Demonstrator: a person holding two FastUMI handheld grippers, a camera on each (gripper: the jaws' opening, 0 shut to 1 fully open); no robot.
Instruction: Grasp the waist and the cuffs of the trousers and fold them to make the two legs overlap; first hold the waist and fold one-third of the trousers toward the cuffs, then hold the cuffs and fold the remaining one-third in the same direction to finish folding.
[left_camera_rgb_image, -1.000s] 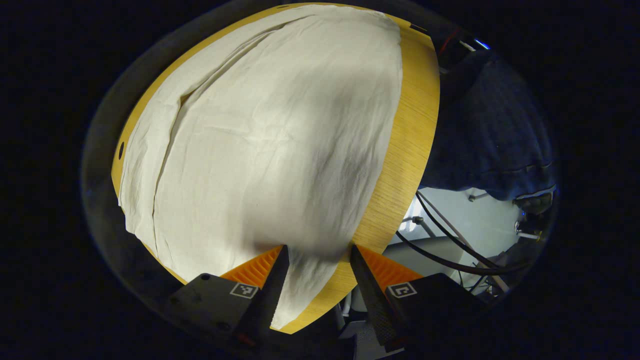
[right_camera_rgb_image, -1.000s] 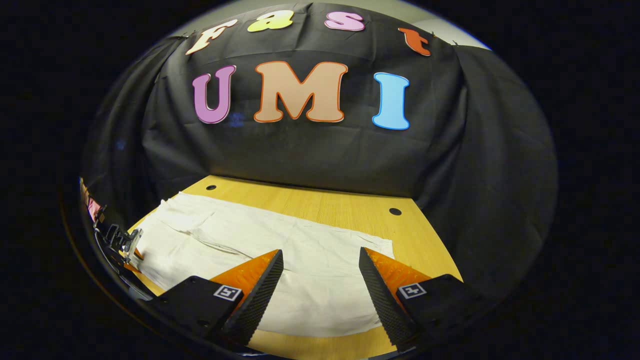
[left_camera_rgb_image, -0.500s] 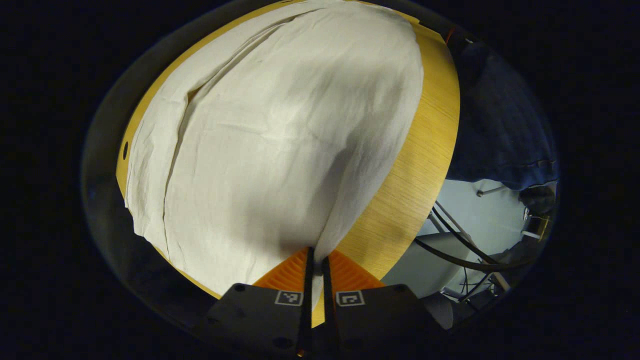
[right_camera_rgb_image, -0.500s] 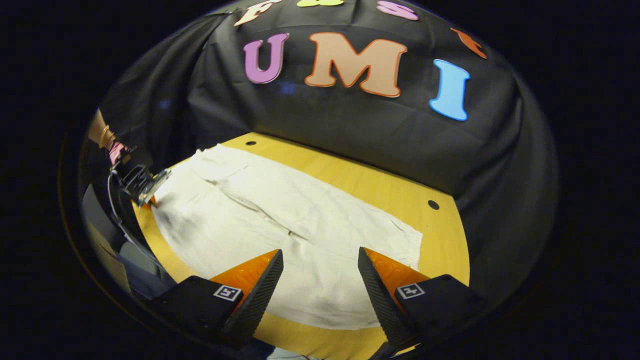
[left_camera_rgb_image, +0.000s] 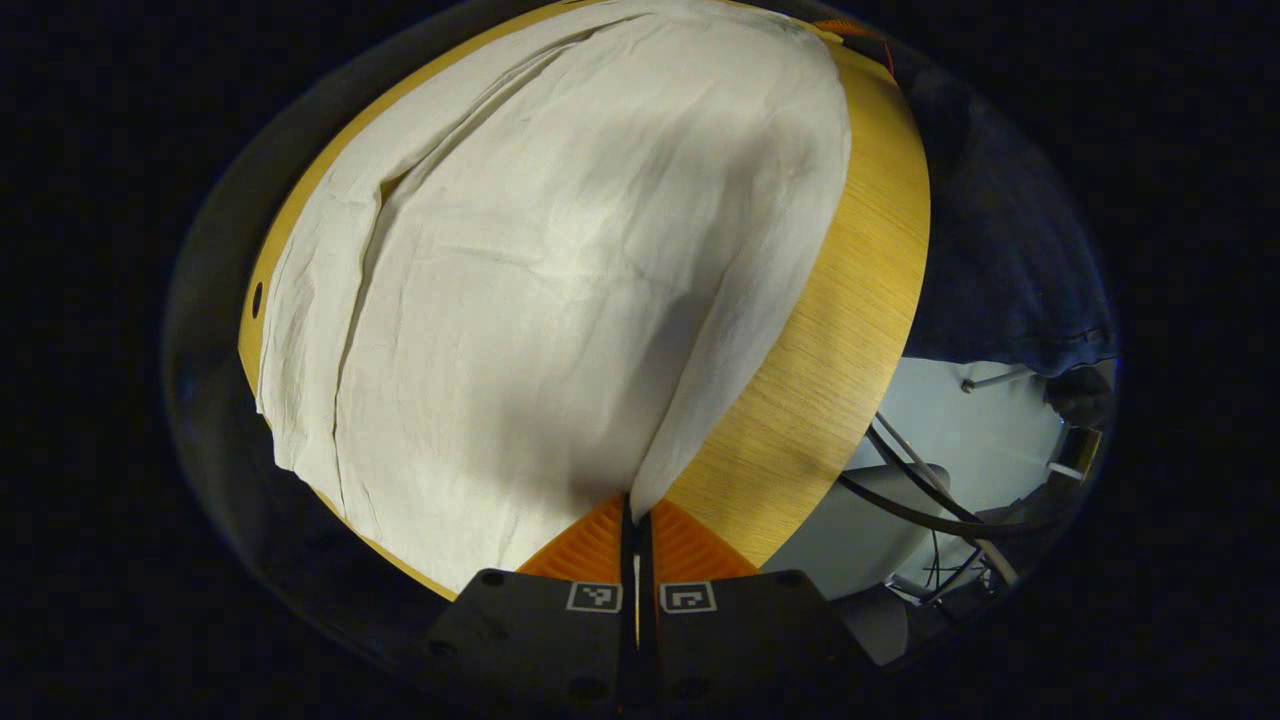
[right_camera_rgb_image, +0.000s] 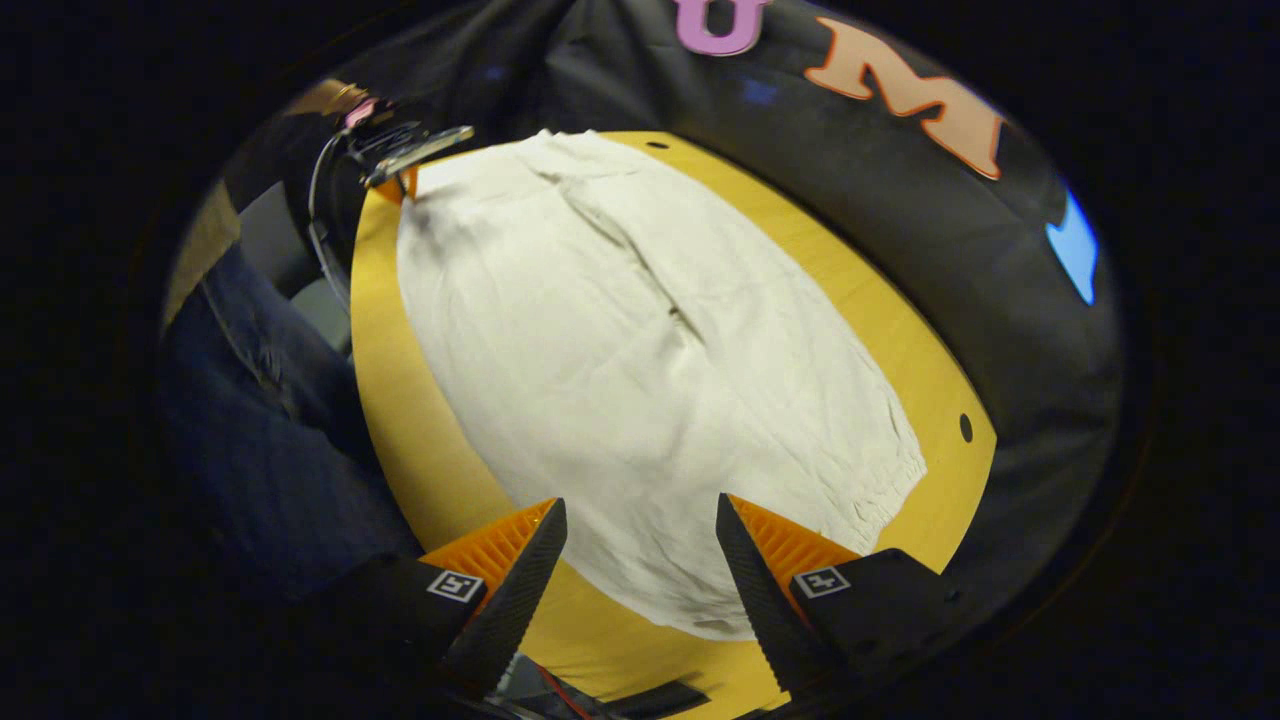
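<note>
White trousers (left_camera_rgb_image: 560, 260) lie flat along a yellow wooden table (left_camera_rgb_image: 850, 300). My left gripper (left_camera_rgb_image: 636, 510) is shut on the near corner of the cloth at the table's edge, and that corner is lifted slightly. In the right gripper view the trousers (right_camera_rgb_image: 640, 340) stretch away from me, with a gathered waist edge (right_camera_rgb_image: 895, 480) at the near right. My right gripper (right_camera_rgb_image: 640, 520) hangs open over this near end, nothing between its fingers. The left gripper (right_camera_rgb_image: 405, 160) appears at the far corner of the trousers, pinching the cloth.
A person's legs in dark jeans (right_camera_rgb_image: 260, 400) stand along the table's (right_camera_rgb_image: 400, 400) side edge. Black cables (left_camera_rgb_image: 920, 500) and a pale floor lie beyond the table edge. The black cloth wall (right_camera_rgb_image: 900, 230) backs the far side. A small hole (right_camera_rgb_image: 965, 428) marks the tabletop.
My left gripper went from open around the trouser corner to shut on it and raised it a little. My right gripper stayed open and tipped down over the waist end.
</note>
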